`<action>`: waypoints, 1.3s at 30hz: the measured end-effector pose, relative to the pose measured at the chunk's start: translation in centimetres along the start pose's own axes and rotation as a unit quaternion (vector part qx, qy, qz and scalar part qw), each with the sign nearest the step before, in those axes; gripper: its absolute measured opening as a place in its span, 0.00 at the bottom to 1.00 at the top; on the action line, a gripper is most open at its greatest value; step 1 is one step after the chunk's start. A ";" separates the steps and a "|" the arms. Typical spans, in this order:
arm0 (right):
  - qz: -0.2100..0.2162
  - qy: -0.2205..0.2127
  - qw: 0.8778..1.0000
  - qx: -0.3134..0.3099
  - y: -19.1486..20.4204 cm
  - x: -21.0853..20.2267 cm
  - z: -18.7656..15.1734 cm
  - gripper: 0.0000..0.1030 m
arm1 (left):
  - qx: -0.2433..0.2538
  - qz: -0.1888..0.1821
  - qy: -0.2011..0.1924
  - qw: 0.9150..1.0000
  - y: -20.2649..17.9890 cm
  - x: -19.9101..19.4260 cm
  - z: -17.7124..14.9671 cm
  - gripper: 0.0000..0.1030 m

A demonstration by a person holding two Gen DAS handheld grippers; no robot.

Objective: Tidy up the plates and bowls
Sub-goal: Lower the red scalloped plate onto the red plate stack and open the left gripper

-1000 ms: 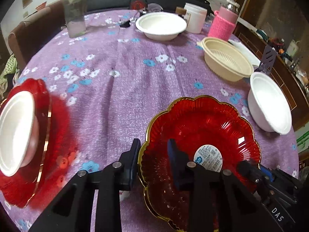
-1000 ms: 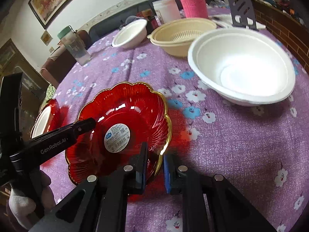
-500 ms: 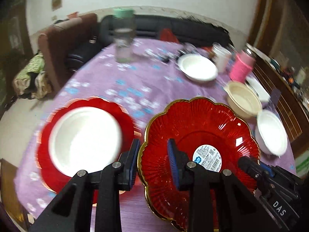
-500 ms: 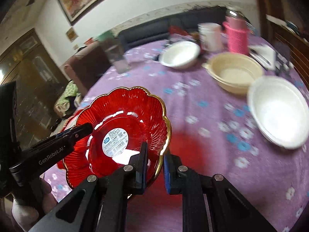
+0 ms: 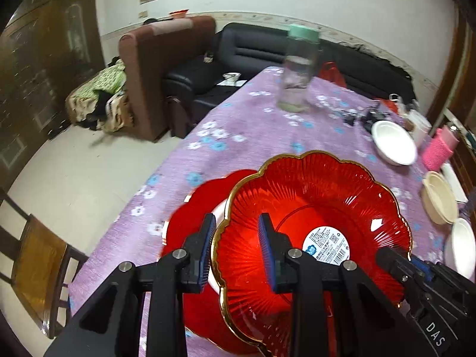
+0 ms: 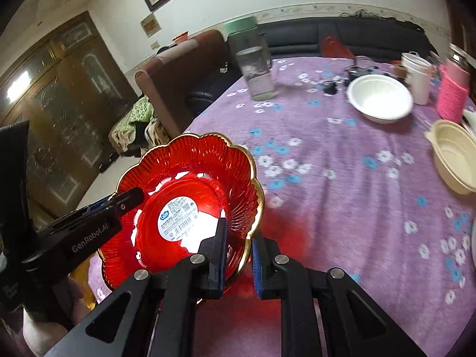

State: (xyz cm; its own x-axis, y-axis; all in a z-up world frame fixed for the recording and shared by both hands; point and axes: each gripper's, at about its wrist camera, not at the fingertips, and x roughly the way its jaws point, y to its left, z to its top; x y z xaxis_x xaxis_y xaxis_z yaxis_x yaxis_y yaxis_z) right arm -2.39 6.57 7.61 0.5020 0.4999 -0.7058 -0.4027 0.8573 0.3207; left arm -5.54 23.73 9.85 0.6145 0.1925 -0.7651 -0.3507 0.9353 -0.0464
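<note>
Both grippers hold one red scalloped plate (image 5: 312, 208) with a gold rim and a round label, lifted above the table. My left gripper (image 5: 235, 250) is shut on its left rim. My right gripper (image 6: 238, 253) is shut on its right rim (image 6: 253, 208). Under the held plate, a second red plate (image 5: 193, 217) with a white bowl in it lies on the purple cloth, mostly hidden. White bowls (image 5: 392, 141) (image 6: 379, 99) (image 5: 459, 247) and a cream bowl (image 5: 440, 197) (image 6: 453, 154) stand to the right.
A clear jar with a green lid (image 5: 299, 68) (image 6: 255, 62) stands at the table's far side. A pink-sleeved bottle (image 6: 452, 92) and a white cup (image 6: 418, 77) are at the far right. A wooden chair (image 5: 38, 261) and the table edge lie to the left.
Both grippers carried the red plate up and leftward across the table. It now hangs over the second red plate with the white bowl, which was beside it before.
</note>
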 end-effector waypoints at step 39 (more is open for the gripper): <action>-0.018 -0.015 1.000 -0.018 1.8 3.2 -0.1 0.55 | -0.098 -0.058 -0.032 0.993 4.4 -2.5 -1.8 0.69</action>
State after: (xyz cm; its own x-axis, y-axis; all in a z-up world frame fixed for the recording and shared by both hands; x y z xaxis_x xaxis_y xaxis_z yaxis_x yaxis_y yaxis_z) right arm -1.60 9.76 5.83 0.5389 0.4718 -0.6979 -0.4112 0.8704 0.2709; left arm -9.87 26.85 10.41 0.7001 0.1107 -0.7054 -0.4020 0.8776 -0.2613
